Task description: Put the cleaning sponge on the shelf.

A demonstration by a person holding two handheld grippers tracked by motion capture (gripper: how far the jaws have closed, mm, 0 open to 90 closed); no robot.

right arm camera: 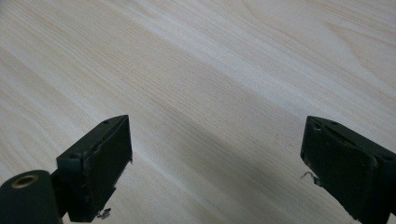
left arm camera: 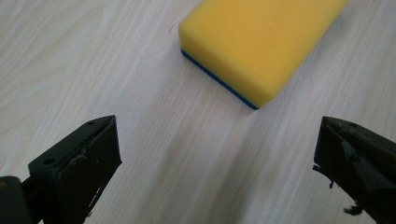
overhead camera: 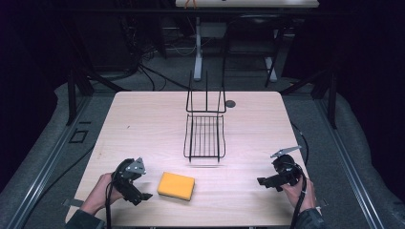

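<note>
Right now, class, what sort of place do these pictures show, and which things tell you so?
Probably a lab or workshop set up for recording: a lone wooden table on a dark floor, cables and metal stands behind it, and a person's hand-held left gripper and right gripper.

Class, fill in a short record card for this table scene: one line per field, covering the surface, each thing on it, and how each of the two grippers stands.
surface: pale wooden table
sponge: yellow with a blue underside, lying flat near the front edge
rack: black wire rack, at the middle of the table, beyond the sponge
left gripper: jaws open, nothing between them, just left of the sponge and pointing at it
right gripper: jaws open, nothing between them, over bare wood at the right
contact: neither gripper touches the sponge or the rack
</note>
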